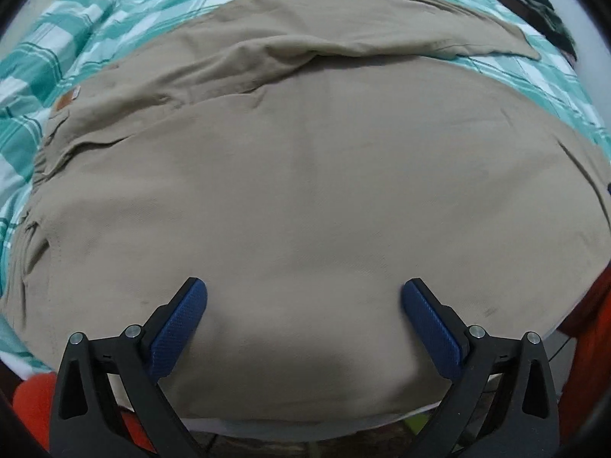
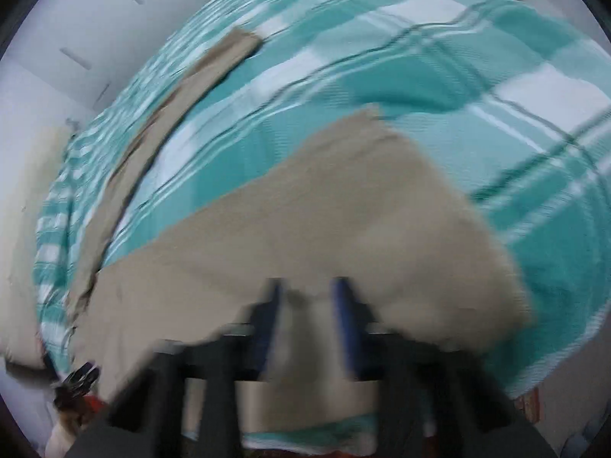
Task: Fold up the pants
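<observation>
Khaki pants (image 1: 305, 171) lie spread on a teal and white plaid bedspread (image 1: 114, 11), with the waist and a brown label patch (image 1: 68, 99) at the left. My left gripper (image 1: 303, 297) hovers open over the near leg, its blue pads (image 1: 179, 328) wide apart with nothing between them. The right wrist view is blurred. In it my right gripper (image 2: 307, 290) sits at the near edge of one pant leg (image 2: 343, 210), its jaws close together with khaki cloth pinched between them. The other leg (image 2: 183, 91) stretches away at the upper left.
The bed's near edge runs just below the grippers. Orange cloth (image 1: 34, 393) shows at the lower left and at the right (image 1: 595, 343). Dark items (image 1: 542, 11) sit past the bed's far right corner. A white wall (image 2: 76, 38) borders the bed.
</observation>
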Demonstrator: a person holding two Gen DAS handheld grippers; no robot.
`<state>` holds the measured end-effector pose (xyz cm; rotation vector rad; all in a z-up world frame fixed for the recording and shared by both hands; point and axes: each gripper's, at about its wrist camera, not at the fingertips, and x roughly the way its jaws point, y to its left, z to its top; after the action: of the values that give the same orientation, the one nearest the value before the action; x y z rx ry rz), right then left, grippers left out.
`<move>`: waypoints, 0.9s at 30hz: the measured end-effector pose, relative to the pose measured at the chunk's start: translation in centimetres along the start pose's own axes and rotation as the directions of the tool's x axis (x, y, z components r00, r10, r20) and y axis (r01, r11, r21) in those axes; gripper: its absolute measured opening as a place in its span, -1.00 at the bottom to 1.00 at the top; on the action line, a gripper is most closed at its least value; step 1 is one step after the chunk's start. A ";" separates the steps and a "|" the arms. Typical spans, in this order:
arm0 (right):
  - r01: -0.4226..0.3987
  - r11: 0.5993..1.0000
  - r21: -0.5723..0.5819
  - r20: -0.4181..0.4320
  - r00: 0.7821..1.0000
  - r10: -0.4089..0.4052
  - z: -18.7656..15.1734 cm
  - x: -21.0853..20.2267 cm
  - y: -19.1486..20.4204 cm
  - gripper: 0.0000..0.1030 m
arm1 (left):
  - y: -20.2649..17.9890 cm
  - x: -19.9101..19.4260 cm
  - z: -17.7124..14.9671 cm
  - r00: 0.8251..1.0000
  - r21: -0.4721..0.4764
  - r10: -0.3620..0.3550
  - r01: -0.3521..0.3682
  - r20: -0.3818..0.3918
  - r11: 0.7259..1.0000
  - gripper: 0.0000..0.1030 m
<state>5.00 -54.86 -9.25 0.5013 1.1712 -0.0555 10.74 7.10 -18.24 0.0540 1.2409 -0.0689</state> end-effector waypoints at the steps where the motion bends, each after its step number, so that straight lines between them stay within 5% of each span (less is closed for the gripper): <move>1: 0.003 1.000 0.007 0.007 1.000 -0.003 0.0 0.1 0.0 -0.78 | 0.1 0.1 0.0 1.000 -0.006 -0.005 0.005 0.013 1.000 0.99; 5: 0.118 0.993 0.003 0.088 0.989 -0.118 -0.7 -0.9 1.9 -0.62 | 0.0 -1.7 -0.7 0.996 -0.066 -0.005 0.011 0.084 0.998 0.98; 7: 0.228 0.973 -0.019 0.200 0.955 -0.220 -1.5 -2.8 5.1 0.20 | 0.0 -3.4 -0.9 0.987 -0.055 -0.039 0.048 0.159 0.997 0.98; 8: 0.236 0.971 -0.031 0.243 0.944 -0.222 -1.4 -3.1 5.9 0.31 | 0.1 -4.1 -1.0 0.981 -0.046 -0.023 0.033 0.191 0.998 0.98; 12: 0.156 0.973 -0.173 0.365 0.927 -0.084 -6.4 -3.8 14.6 0.38 | 1.9 -4.8 0.3 0.958 -0.082 0.104 -0.085 0.267 0.993 0.98; 17: 0.135 0.871 -0.472 0.291 0.957 0.009 -11.1 1.1 25.1 0.40 | 6.7 -1.4 -0.3 0.974 -0.288 0.177 -0.130 0.142 0.949 0.98; 19: 0.162 0.843 -0.513 0.281 0.959 -0.013 -12.2 3.2 26.2 0.43 | 7.3 -0.6 -0.4 0.981 -0.313 0.155 -0.113 0.114 0.943 0.98; 21: 0.204 0.824 -0.529 0.234 0.968 -0.090 -13.0 6.7 25.5 0.56 | 6.2 -0.1 -0.2 0.974 -0.264 0.203 -0.171 0.098 0.949 0.99; 23: 0.175 0.823 -0.541 0.242 0.969 -0.048 -13.5 8.2 24.1 0.60 | 5.3 0.4 -0.5 0.961 -0.230 0.256 -0.227 0.106 0.946 0.99; 27: 0.139 0.815 -0.563 0.222 0.975 -0.013 -12.6 8.7 24.1 0.66 | 5.3 0.6 -0.7 0.953 -0.261 0.270 -0.227 0.141 0.938 0.99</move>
<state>4.77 -26.44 -12.30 -0.0949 0.9374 0.1739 10.71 12.43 -19.04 -0.0073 1.0501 0.2939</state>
